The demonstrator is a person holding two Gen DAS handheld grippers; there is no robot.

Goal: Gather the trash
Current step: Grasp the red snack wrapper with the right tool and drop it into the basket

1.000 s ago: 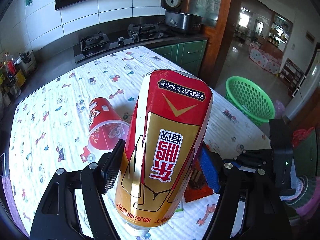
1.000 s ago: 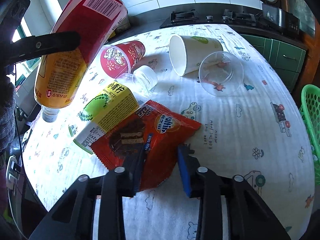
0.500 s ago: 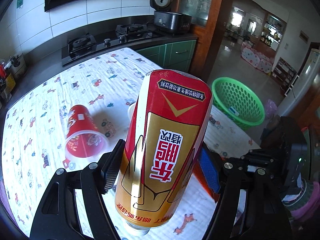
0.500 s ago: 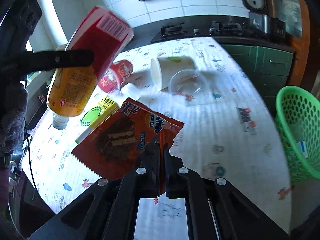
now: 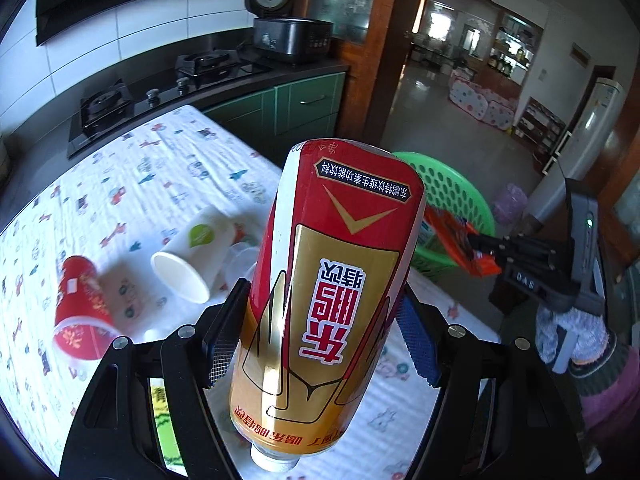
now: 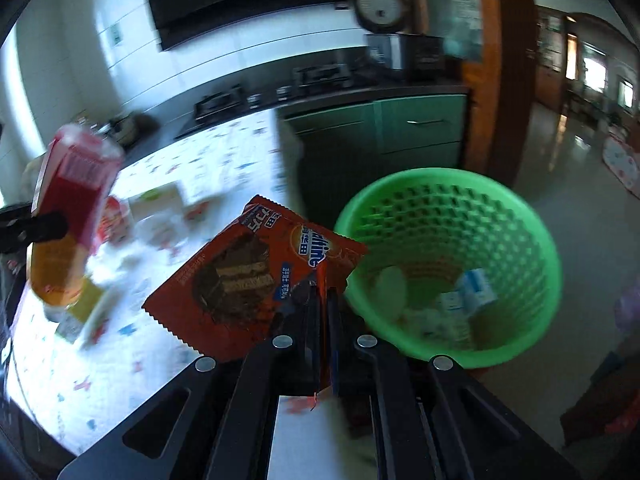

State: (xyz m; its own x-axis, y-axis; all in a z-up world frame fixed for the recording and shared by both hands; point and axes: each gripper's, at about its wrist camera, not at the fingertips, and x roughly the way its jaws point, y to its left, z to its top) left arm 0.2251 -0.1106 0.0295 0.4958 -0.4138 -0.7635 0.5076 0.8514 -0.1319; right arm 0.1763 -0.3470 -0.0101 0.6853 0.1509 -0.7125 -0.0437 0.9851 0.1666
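Observation:
My left gripper [image 5: 320, 332] is shut on a red and gold drink bottle [image 5: 332, 296], held cap-down above the patterned table [image 5: 120, 200]; the same bottle [image 6: 70, 216] shows blurred at the left of the right wrist view. My right gripper [image 6: 324, 300] is shut on an orange wafer wrapper [image 6: 248, 280], lifted off the table beside the rim of the green basket [image 6: 520, 240]. In the left wrist view that wrapper [image 5: 456, 240] hangs in front of the basket [image 5: 452, 188]. A white paper cup [image 5: 192, 252], a red cup [image 5: 80, 312] and a clear plastic cup [image 5: 240, 260] lie on the table.
The basket stands on the floor off the table's right end and holds cartons [image 6: 464, 300] and white scraps. A yellow-green carton [image 5: 164, 416] lies under my left gripper. Green cabinets [image 6: 400, 136], a stove [image 5: 160, 92] and a rice cooker [image 5: 288, 32] line the back.
My right gripper closed on the wrapper, lifted it off the table and swung right to the basket. My left gripper carried the bottle rightward too, bringing the white cup and basket into view.

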